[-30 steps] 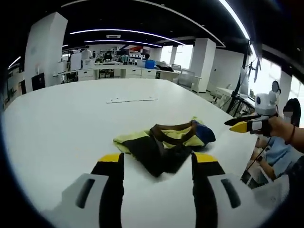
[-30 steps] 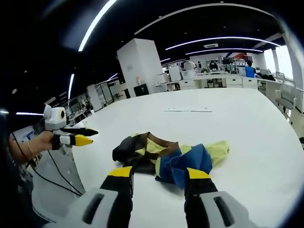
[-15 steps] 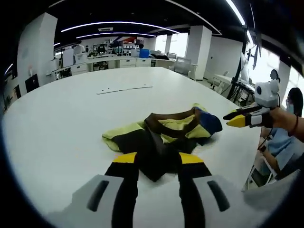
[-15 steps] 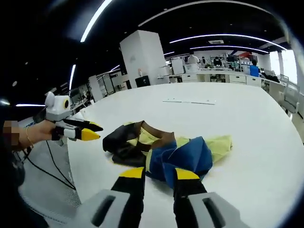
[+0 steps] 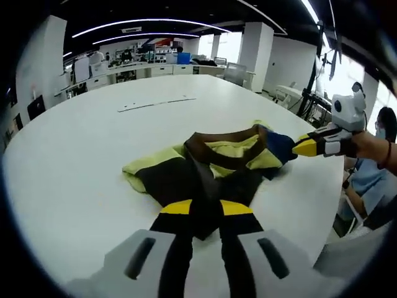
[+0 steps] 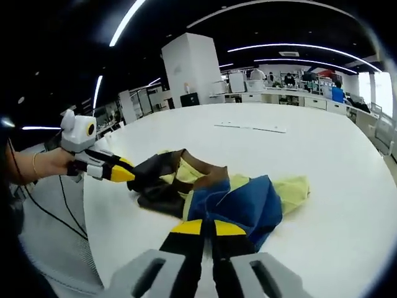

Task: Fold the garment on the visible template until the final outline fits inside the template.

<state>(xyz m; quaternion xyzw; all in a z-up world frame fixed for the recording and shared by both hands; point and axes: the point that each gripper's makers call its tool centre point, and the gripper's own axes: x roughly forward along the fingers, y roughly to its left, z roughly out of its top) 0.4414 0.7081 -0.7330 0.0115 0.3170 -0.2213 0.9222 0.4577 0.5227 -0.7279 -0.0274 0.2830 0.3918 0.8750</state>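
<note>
I see a big white table stretching away from me, with a thin flat white strip lying on it far off, well apart from everything near. Beyond the table's far edge stand white square pillars, long white desks with monitors and clutter on them, and a blue bin; curved light strips run across the dark ceiling. On the right a seated person in a blue top is near the table's edge, and black cables hang down off the table's left side.
</note>
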